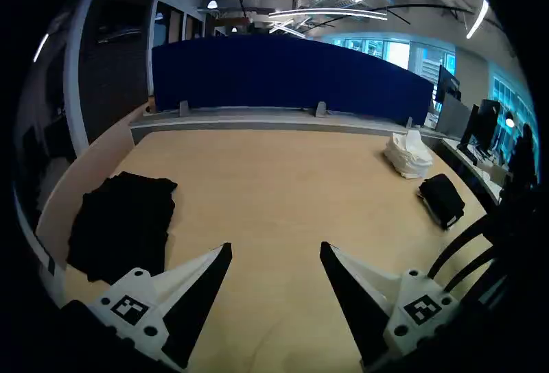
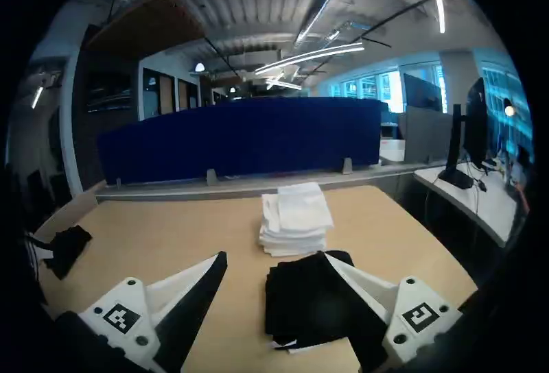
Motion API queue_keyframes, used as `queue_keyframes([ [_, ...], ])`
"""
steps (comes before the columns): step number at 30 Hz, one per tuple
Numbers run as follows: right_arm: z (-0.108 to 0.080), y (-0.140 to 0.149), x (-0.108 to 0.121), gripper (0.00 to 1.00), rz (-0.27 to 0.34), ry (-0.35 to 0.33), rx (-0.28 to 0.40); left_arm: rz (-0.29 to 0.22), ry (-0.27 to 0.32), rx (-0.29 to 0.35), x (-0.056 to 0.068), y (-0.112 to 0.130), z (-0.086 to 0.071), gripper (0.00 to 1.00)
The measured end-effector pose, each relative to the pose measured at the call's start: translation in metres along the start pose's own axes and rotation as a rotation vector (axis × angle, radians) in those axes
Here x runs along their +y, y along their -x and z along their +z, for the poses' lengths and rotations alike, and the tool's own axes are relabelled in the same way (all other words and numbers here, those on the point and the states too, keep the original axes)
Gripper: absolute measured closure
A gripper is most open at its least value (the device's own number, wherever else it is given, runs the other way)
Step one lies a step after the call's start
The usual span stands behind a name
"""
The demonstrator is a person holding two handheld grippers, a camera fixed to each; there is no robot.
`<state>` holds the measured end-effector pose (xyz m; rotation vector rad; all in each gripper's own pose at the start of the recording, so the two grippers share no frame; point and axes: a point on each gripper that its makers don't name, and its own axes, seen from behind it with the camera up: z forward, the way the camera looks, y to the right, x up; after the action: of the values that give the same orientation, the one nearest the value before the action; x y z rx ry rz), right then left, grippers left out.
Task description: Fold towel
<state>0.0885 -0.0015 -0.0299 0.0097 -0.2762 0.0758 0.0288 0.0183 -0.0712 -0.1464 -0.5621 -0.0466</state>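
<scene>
A crumpled pile of black towels (image 1: 123,225) lies at the left of the wooden table (image 1: 274,181); it also appears small as the black pile (image 2: 65,249) at the left edge of the right gripper view. My left gripper (image 1: 274,256) hovers open over bare tabletop, to the right of that pile. A stack of folded white towels (image 2: 295,219) sits mid-table, with a stack of folded black towels (image 2: 312,297) just in front of it. My right gripper (image 2: 273,256) is open, low over the black stack, whose right side lies against the right finger (image 2: 370,291).
A long blue divider panel (image 1: 281,75) closes off the table's far edge. A dark chair back (image 1: 480,249) stands at the table's right side. Beyond the table, a side desk (image 2: 473,201) carries a monitor (image 2: 473,126).
</scene>
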Motion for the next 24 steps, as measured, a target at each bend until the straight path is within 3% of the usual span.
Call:
queue_keyframes([
  [5,-0.008,-0.030,-0.014,0.00,0.003,-0.014,0.126,-0.014,0.003,0.063,-0.002,-0.015,0.001,0.04],
  [8,-0.012,-0.038,-0.021,0.00,-0.007,-0.027,0.154,-0.010,0.003,0.108,-0.002,-0.026,0.001,0.04],
  [16,-0.014,-0.037,-0.034,0.00,-0.048,-0.040,0.154,0.019,-0.011,0.248,-0.003,-0.057,0.001,0.05],
  [24,-0.019,-0.027,-0.040,0.00,-0.067,-0.046,0.122,0.043,-0.022,0.353,-0.005,-0.070,0.003,0.04],
])
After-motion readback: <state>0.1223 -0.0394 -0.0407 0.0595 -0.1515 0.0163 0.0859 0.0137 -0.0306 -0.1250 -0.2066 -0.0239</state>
